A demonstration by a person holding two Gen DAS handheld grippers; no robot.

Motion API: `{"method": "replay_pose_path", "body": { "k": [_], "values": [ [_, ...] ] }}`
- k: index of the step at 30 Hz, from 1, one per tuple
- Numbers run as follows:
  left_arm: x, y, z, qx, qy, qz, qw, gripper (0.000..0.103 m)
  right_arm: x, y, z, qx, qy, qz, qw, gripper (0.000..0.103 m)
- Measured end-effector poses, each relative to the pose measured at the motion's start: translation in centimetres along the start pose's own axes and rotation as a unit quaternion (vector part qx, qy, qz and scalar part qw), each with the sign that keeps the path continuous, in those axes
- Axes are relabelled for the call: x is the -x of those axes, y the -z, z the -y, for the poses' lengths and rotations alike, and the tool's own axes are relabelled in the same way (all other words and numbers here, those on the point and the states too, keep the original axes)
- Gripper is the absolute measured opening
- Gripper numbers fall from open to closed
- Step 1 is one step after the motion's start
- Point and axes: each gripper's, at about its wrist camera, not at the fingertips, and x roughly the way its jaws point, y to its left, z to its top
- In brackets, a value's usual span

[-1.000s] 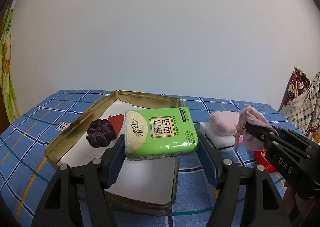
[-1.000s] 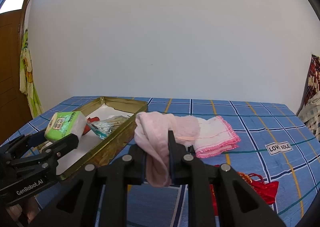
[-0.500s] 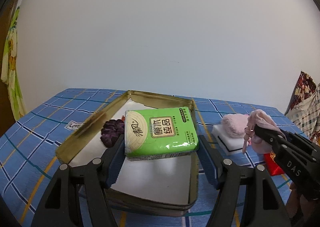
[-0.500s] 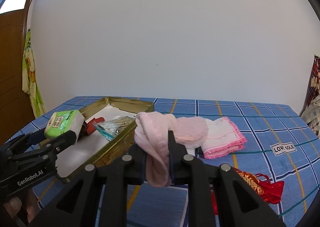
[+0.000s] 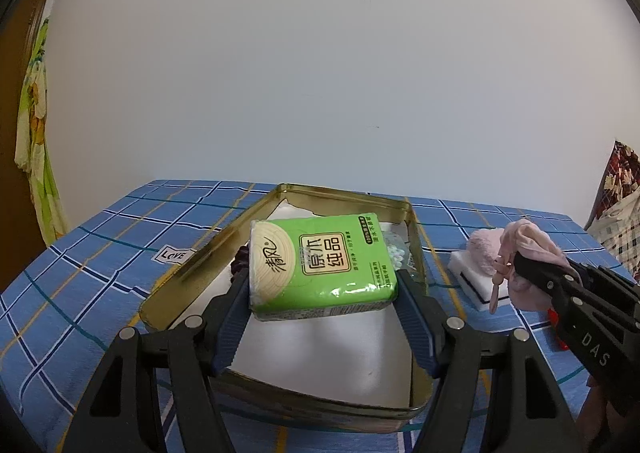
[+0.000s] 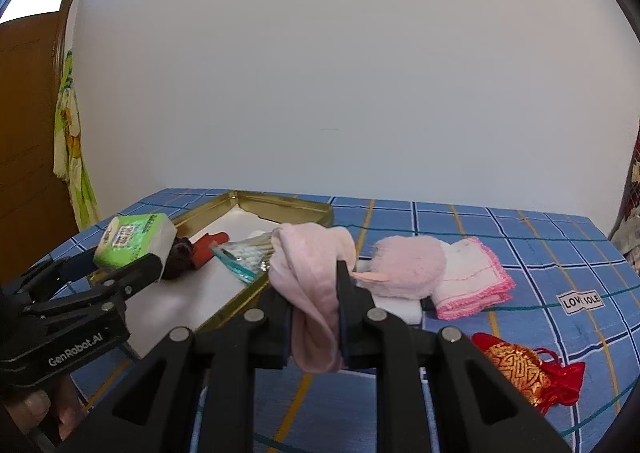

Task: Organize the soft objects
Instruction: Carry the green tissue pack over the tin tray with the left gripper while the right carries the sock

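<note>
Left gripper [image 5: 322, 295]: clamped on the green tissue pack [image 5: 320, 259] by its two short sides, holding it lifted over the open gold tin [image 5: 416, 249].
Right gripper [image 6: 314, 307]: clenched on a bunched pale pink cloth [image 6: 310, 273], held off the surface just right of the tin; the loose end drooped below the fingers.
Tin contents: a dark purple scrunchie [image 6: 180, 255], a red item [image 6: 206, 247] and a clear bag of cotton swabs [image 6: 244, 253] lay toward the far end; the white floor nearer the camera looked bare.
Still outside: a fluffy pink puff [image 6: 412, 265] on a white block [image 5: 474, 287], a pink-edged folded towel [image 6: 472, 279] and a red and gold pouch [image 6: 524, 367] on the blue checked cover [image 6: 520, 241]; I could not tell whether it covered a bed or a worktop.
Step in hand: probably setting the tissue pack into the tin.
Doing it well: lower the pack flat onto the bare near patch, clear of the swab bag and the tin's rim, and open only once it rests on the floor.
Grip note: the pack is squashy, so a gentle squeeze should be enough.
Other gripper: keep the cloth well aside until the left one is out of the tin.
</note>
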Motion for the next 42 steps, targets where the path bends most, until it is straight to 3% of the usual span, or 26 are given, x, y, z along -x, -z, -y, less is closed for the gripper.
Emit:
{"method": "replay_pose_path", "body": {
  "k": [20,42],
  "values": [
    [0.8,-0.1,-0.8,0.009,-0.005,0.000,0.9999,0.071,-0.4,0.0,-3.1,0.019,-0.024,-0.001,1.000,0.017],
    [1.1,-0.3,-1.6,0.015,-0.015,0.002,0.9998,0.071,-0.1,0.2,-3.6,0.027,-0.041,0.000,0.999,0.019]
  ]
}}
